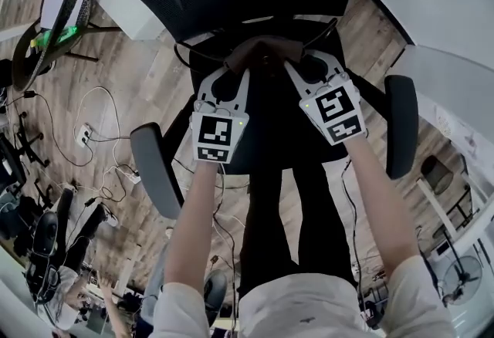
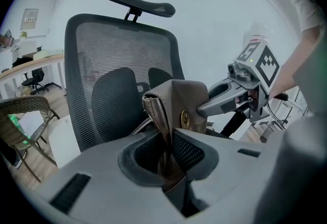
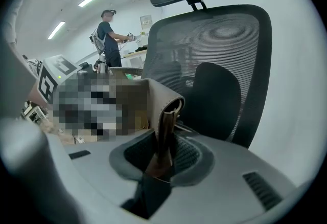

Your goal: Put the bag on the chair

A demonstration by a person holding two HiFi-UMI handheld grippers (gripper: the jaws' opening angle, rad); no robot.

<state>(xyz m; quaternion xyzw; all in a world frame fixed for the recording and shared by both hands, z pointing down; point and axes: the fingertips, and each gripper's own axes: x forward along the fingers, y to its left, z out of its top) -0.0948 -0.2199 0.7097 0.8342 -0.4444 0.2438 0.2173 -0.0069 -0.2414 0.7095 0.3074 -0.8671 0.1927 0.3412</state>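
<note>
Bag (image 2: pixel 179 103) pinched at its top edge from both ends: left claw (image 2: pixel 166 159) closed on one end, right claw (image 3: pixel 161 155) closed on the other; held over seat of black chair (image 1: pixel 400 124), before its mesh backrest.

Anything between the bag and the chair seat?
Nothing visible. The left gripper and right gripper pinch the bag above the chair; the seat that shows is bare, the patch under the bag hidden.
</note>
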